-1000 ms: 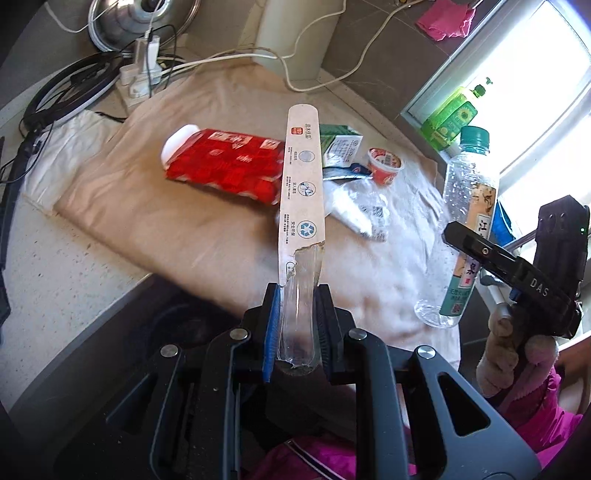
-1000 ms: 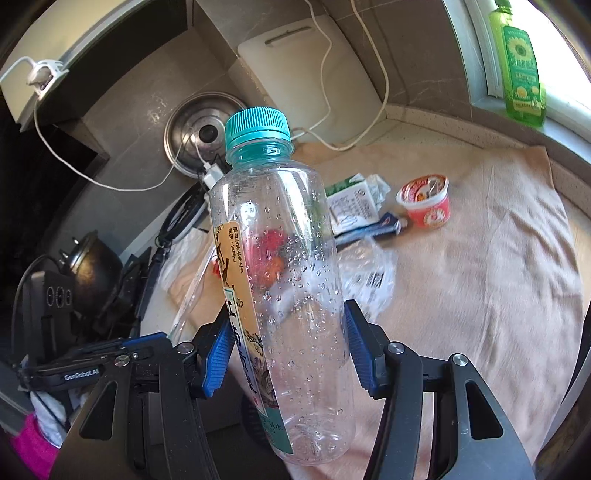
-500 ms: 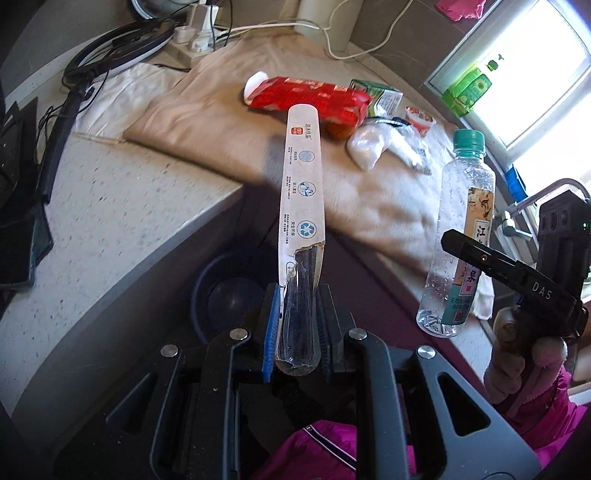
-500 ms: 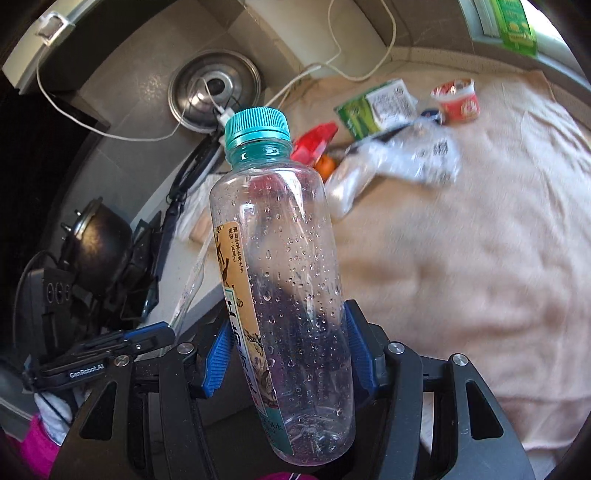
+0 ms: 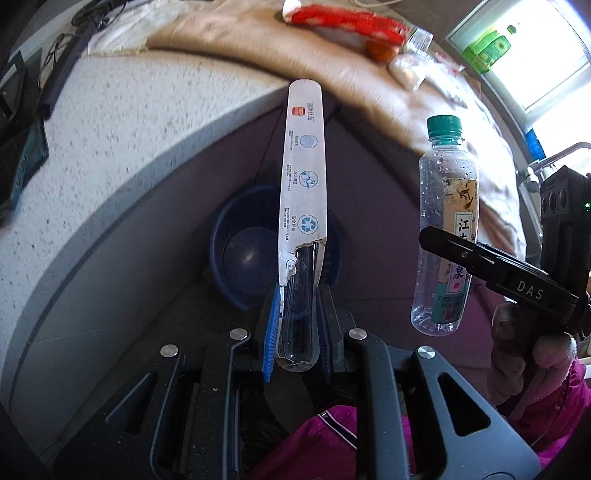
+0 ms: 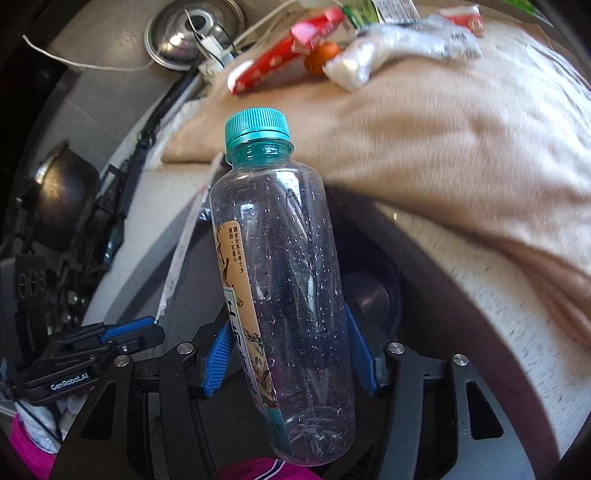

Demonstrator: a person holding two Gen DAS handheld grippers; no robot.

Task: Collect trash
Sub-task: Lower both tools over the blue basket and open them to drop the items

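My left gripper point(image 5: 297, 325) is shut on a long white paper-and-clear-plastic wrapper point(image 5: 303, 173), held upright above a dark blue bin point(image 5: 240, 251) on the floor below the counter. My right gripper point(image 6: 288, 354) is shut on an empty clear plastic bottle point(image 6: 280, 280) with a teal cap; the bottle also shows in the left wrist view point(image 5: 445, 221). The bin shows dimly behind the bottle point(image 6: 373, 299). A red wrapper point(image 5: 347, 22), a crumpled clear bag point(image 6: 399, 48) and a small cup point(image 6: 469, 18) lie on the beige cloth point(image 6: 443, 122).
The speckled counter edge point(image 5: 122, 140) curves above the bin. A metal pot lid point(image 6: 192, 29), cables and a black kettle point(image 6: 62, 192) sit at the counter's far left. A green bottle point(image 5: 487, 48) stands by the window.
Both grippers have dropped below the counter edge with their loads. The blue bin has come closer and now sits right behind the wrapper and bottle.
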